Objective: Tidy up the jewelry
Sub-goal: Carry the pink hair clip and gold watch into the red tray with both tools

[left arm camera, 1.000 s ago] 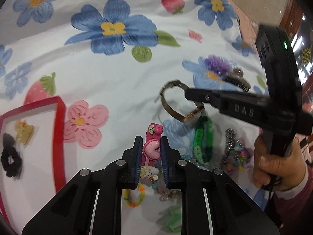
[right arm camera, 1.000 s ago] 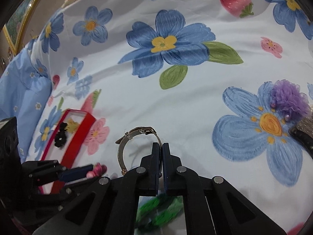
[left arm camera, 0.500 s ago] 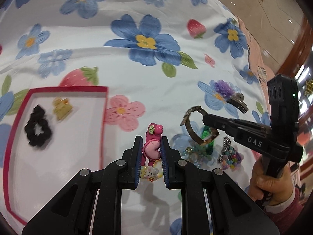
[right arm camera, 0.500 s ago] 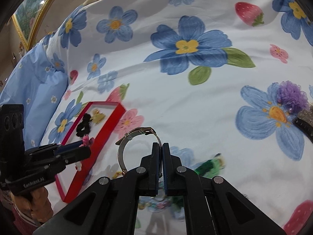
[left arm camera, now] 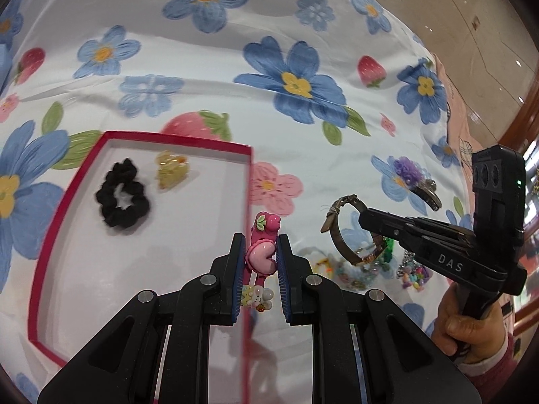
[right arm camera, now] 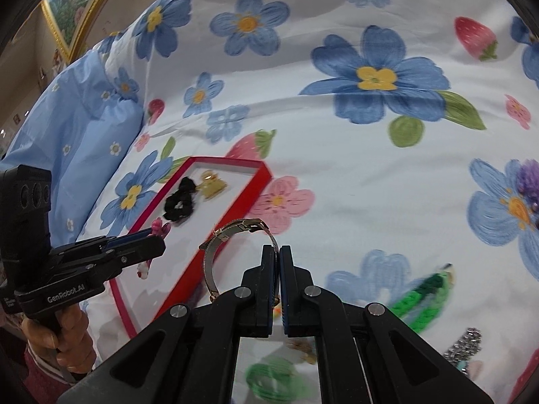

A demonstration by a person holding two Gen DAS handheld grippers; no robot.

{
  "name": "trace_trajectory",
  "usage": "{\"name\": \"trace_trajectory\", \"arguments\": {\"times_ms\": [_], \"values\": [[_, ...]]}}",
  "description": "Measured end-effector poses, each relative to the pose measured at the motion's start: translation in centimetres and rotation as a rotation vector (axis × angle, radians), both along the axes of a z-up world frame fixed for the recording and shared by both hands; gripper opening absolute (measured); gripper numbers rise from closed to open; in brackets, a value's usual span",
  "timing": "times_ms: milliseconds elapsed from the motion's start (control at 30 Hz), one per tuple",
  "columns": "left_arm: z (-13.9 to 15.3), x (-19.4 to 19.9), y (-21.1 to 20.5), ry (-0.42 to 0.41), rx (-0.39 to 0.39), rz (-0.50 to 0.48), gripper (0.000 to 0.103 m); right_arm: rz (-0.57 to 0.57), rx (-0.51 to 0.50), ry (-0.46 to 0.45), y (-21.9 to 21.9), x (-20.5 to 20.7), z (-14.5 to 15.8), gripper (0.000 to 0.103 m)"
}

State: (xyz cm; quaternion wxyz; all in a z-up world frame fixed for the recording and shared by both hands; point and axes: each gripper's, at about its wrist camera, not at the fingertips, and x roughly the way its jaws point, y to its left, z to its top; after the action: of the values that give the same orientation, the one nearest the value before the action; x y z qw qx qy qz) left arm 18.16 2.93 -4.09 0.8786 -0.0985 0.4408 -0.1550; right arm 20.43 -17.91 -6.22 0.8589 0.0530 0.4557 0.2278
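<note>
Both tongs loaded — left tongs (left arm camera: 258, 262) pinching the pink clip (left arm camera: 261, 256), right tongs (right arm camera: 277, 269) clamped on the watch (right arm camera: 232, 239). Above the red tray (left arm camera: 134, 134), a thin grip could slip — dropping short.

One red tray (left arm camera: 77, 181); inside, one black scrunchie (left arm camera: 123, 198) and one yellow clip (left arm camera: 171, 170) at 12 o'clock.

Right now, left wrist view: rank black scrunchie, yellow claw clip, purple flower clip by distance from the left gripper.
1. Black scrunchie, in the red tray, up-left of the left gripper.
2. Yellow claw clip, in the tray behind the scrunchie.
3. Purple flower clip, far right on the bedsheet.
</note>
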Motion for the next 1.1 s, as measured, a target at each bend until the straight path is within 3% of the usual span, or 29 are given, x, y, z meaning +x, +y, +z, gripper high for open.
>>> {"name": "trace_trajectory", "arguments": {"times_ms": [733,1100], "values": [[-2.4,1.9,9.2,0.056,0.025,0.199,0.016,0.154,0.010,0.019,10.8,3.4,-1.2,0.003],[-5.7,4.9,10.7,0.128,0.083,0.251,0.016,0.193,-0.105,0.052,14.3,6.4,-4.7,0.003]]}}
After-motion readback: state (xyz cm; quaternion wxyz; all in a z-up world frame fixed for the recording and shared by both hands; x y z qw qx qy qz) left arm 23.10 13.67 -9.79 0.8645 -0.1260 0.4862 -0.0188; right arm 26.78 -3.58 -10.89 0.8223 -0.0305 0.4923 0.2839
